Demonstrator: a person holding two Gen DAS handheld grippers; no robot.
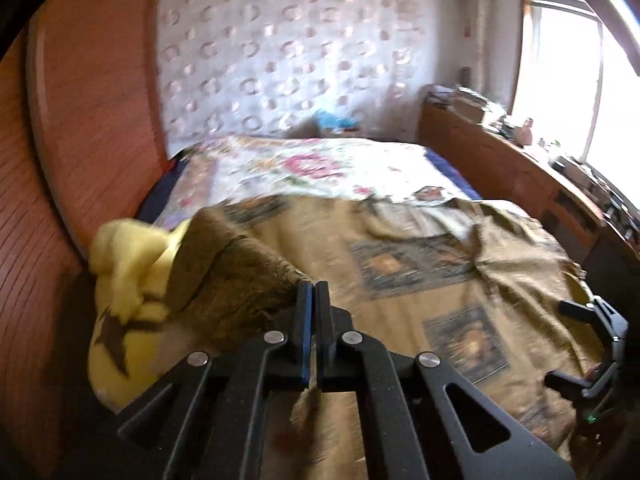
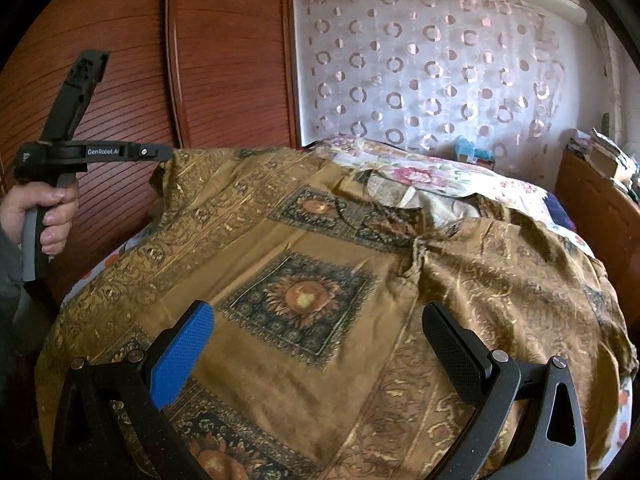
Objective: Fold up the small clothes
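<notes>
Golden-brown printed cloth (image 2: 320, 280), thin and soft, lies spread over the near half of the bed (image 2: 420, 176), its hem hanging over the near edge. The right gripper (image 2: 316, 356) hovers above that near edge with its jaws spread wide and nothing between them. At the left edge of the bed the left gripper (image 1: 314, 300) has its jaws pressed together on the cloth's left border, which is raised into a peak above the bed. The fabric looks light and limp, so I judge it will sag and slide unless pinched at a hem or corner; the near right corner looks the best hold for the free gripper. Beyond it a yellow cushion (image 1: 128, 280) rests by the wooden wardrobe (image 2: 120, 60), and a floral sheet (image 1: 320, 168) covers the far end
</notes>
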